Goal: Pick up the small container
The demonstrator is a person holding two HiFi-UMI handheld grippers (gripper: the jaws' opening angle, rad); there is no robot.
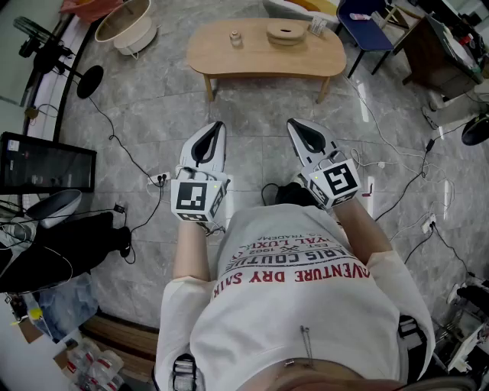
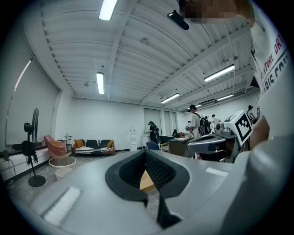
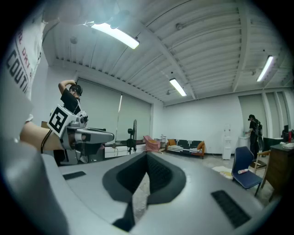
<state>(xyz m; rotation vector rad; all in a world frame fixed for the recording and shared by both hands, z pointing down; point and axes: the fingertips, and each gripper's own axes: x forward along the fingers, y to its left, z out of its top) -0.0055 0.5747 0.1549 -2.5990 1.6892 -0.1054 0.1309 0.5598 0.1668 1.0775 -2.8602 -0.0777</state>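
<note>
The small container [image 1: 235, 37], a little clear jar, stands on the left half of the low wooden table [image 1: 229, 57], far ahead of both grippers. My left gripper [image 1: 216, 125] and right gripper [image 1: 295, 123] are held side by side above the tiled floor, well short of the table, and both point toward it. Each is shut with nothing between its jaws. In the left gripper view the left gripper [image 2: 146, 152] has its jaws together, and a sliver of the table [image 2: 146, 181] shows through them. The right gripper [image 3: 147, 156] is shut too.
A round wooden piece [image 1: 285, 33] and a small box [image 1: 317, 27] share the table. A blue chair [image 1: 365, 23] stands at the right, a pale tub [image 1: 126, 24] at the left. A fan [image 1: 57, 57], a monitor [image 1: 42, 164] and floor cables [image 1: 130, 156] line the sides.
</note>
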